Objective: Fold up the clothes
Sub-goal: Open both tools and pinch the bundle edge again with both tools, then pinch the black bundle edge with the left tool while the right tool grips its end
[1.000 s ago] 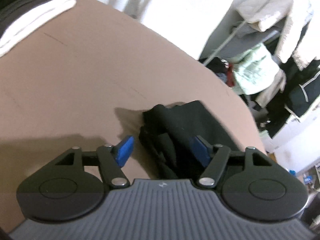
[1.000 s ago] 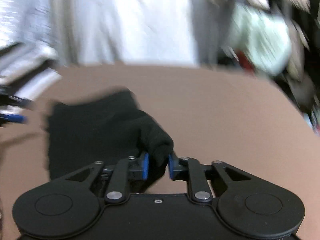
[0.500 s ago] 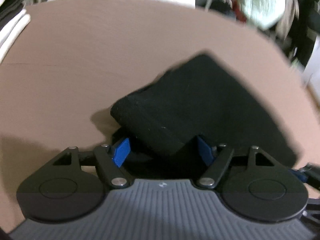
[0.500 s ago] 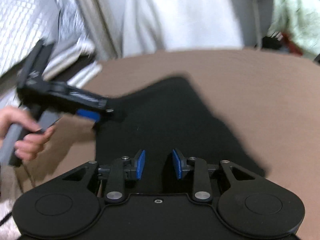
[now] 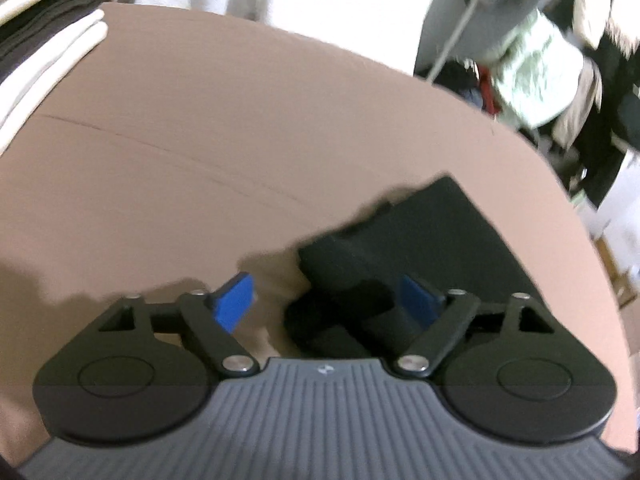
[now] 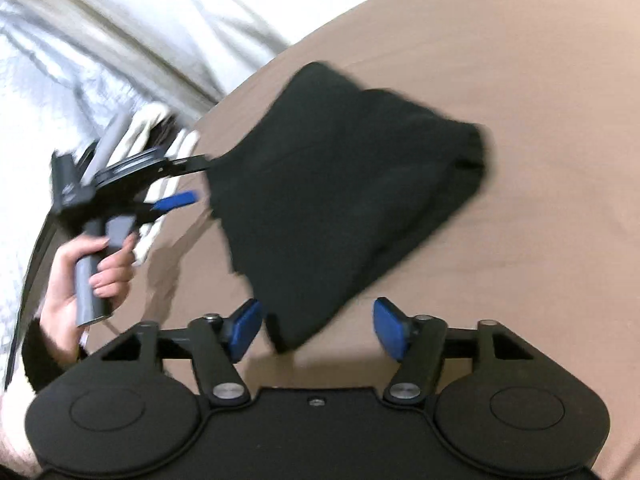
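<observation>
Between the blue pads of our right gripper [image 6: 316,330] lies the near corner of the black garment [image 6: 344,200], a compact folded bundle resting on the brown table [image 6: 540,100]. The jaws of that gripper are opening, and neither pad touches the cloth; the corner simply sits in the gap. Ahead and to the left of it, our left gripper [image 6: 192,180] reaches the bundle's far-left edge, held by a hand [image 6: 92,272] around its grey handle.

In the left wrist view the left gripper [image 5: 324,300] is opening too. The garment [image 5: 420,248] lies toward its right pad, with the thick folded edge just ahead of the fingers and bare table [image 5: 240,128] in front of the left pad. No cloth looks pinched, though blur keeps us from saying whether the right pad brushes it.

We judge that a fold has just been laid down and both tools are letting go. The next move likely calls for either smoothing the bundle or taking it by two edges to shift it toward the stack of folded clothes [image 5: 44,52] that lies far ahead and left of the left gripper. Any new grip would need both pads around all the layers, so the fold does not spill open.

The right wrist view gives the whole outline of the garment, the hand and a sleeve cuff. The left wrist view alone shows the layered edge close up, and the cluttered hanging clothes [image 5: 532,64] beyond the table's far right.
</observation>
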A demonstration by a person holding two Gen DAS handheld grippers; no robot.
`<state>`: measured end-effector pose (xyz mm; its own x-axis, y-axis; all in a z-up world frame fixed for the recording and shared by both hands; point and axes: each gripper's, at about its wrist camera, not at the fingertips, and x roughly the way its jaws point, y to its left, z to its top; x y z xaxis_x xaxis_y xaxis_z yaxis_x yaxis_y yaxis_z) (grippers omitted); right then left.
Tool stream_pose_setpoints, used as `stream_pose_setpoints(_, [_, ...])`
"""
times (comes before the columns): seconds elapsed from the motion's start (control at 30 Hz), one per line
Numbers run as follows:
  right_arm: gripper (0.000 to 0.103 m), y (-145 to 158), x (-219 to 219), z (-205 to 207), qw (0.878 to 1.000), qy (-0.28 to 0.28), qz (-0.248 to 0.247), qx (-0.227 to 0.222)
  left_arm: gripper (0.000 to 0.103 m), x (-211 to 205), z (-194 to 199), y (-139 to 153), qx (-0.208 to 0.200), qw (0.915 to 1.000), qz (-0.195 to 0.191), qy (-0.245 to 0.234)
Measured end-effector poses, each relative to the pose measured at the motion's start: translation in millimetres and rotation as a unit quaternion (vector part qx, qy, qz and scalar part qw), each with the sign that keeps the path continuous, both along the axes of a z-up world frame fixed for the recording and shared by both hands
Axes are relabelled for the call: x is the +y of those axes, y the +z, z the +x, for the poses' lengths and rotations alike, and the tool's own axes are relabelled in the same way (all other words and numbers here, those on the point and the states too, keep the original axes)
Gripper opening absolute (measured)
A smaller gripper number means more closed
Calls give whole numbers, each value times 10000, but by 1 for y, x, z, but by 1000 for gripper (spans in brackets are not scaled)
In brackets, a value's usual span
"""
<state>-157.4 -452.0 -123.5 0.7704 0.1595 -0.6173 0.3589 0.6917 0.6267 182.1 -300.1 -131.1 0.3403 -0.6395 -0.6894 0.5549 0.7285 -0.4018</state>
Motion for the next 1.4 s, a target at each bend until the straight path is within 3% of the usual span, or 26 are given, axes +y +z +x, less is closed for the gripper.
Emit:
stream_pose_setpoints(0.1, [69, -14, -13, -6, 9988, -486, 64, -25, 90, -1, 22, -28, 964, 9931, -532, -397])
stream_pose_setpoints(0.17, [69, -21, -20, -5, 9968, -757, 159, -219, 95, -13, 32, -54, 1450, 9859, -668, -497])
stream_pose_setpoints(0.2, [69, -23, -22, -6, 9951, -917, 166, -338, 102, -18, 33, -61, 1417, 9858, -744, -501])
stream_pose_setpoints(0.3, [70, -33, -32, 3, 9905, -1217, 180, -619, 101, -35, 35, -64, 1101, 9869, -955, -693])
stream_pose_setpoints(0.33, [70, -36, -35, 7, 9889, -1296, 175, -710, 96, -42, 34, -63, 1031, 9872, -905, -816])
stream_pose_setpoints(0.37, [70, -38, -37, 12, 9872, -1371, 162, -798, 64, -50, 32, -59, 936, 9875, -837, -958])
stream_pose_setpoints(0.4, [70, -37, -41, 21, 9867, -1391, 27, -842, 43, -55, 30, -56, 852, 9877, -785, -1053])
stream_pose_setpoints(0.43, [59, -34, -41, 28, 9873, -1341, -207, -828, 40, -55, 29, -52, 794, 9884, -768, -1043])
stream_pose_setpoints(0.47, [23, -29, -40, 35, 9874, -1281, -447, -812, 33, -55, 27, -49, 736, 9891, -751, -1032])
stream_pose_setpoints(0.57, [17, 8, -30, 50, 9780, -884, -1628, -962, 28, -48, 8, -25, 155, 9937, -614, -928])
stream_pose_setpoints(0.63, [17, 41, -16, 67, 9504, -449, -2939, -919, 28, -40, -11, -9, -266, 9943, -557, -875])
stream_pose_setpoints(0.67, [17, 52, -16, 73, 9427, -381, -3202, -860, 28, -33, -19, -4, -223, 9948, -563, -813])
stream_pose_setpoints(0.73, [22, 65, -34, 87, 9491, -349, -3056, -682, 32, -22, -27, -6, 214, 9964, -453, -684])
stream_pose_setpoints(0.77, [30, 66, -48, 94, 9560, -397, -2864, -504, 33, -20, -28, -15, 559, 9958, -314, -659])
stream_pose_setpoints(0.83, [37, 55, -78, 101, 9667, -599, -2487, -8, 42, -14, -27, -29, 883, 9940, -183, -624])
stream_pose_setpoints(0.87, [43, 46, -89, 105, 9697, -680, -2333, 243, 45, -4, -23, -29, 914, 9940, -390, -455])
stream_pose_setpoints(0.93, [43, 32, -93, 104, 9700, -403, -2340, 525, 45, 19, -9, -22, 1011, 9902, -967, -7])
stream_pose_setpoints(0.97, [44, 28, -91, 102, 9681, -207, -2422, 607, 51, 31, -3, -16, 869, 9887, -1212, 158])
stream_pose_setpoints(1.0, [45, 27, -89, 89, 9679, -149, -2444, 561, 61, 40, 2, -11, 712, 9875, -1373, 289])
stream_pose_setpoints(1.03, [48, 26, -89, 80, 9738, -137, -2226, 441, 65, 44, 7, -7, 524, 9889, -1345, 343])
stream_pose_setpoints(1.07, [53, 24, -92, 72, 9842, -131, -1745, 256, 69, 48, 11, -6, 412, 9899, -1308, 369])
stream_pose_setpoints(1.13, [65, 16, -98, 58, 9977, -153, -652, -142, 70, 50, 21, -15, 747, 9886, -1285, 226])
stream_pose_setpoints(1.2, [70, 4, -94, 48, 9988, -232, 222, -382, 73, 42, 30, -35, 1371, 9810, -1375, 59])
stream_pose_setpoints(1.3, [72, -13, -81, 43, 9967, -315, 625, -423, 83, 14, 34, -68, 2079, 9688, -1301, -345])
stream_pose_setpoints(1.37, [85, -16, -75, 43, 9948, -424, 690, -625, 85, 1, 28, -73, 1892, 9708, -1376, -533])
stream_pose_setpoints(1.4, [88, -20, -74, 42, 9928, -454, 818, -744, 80, -4, 25, -76, 1822, 9711, -1408, -624])
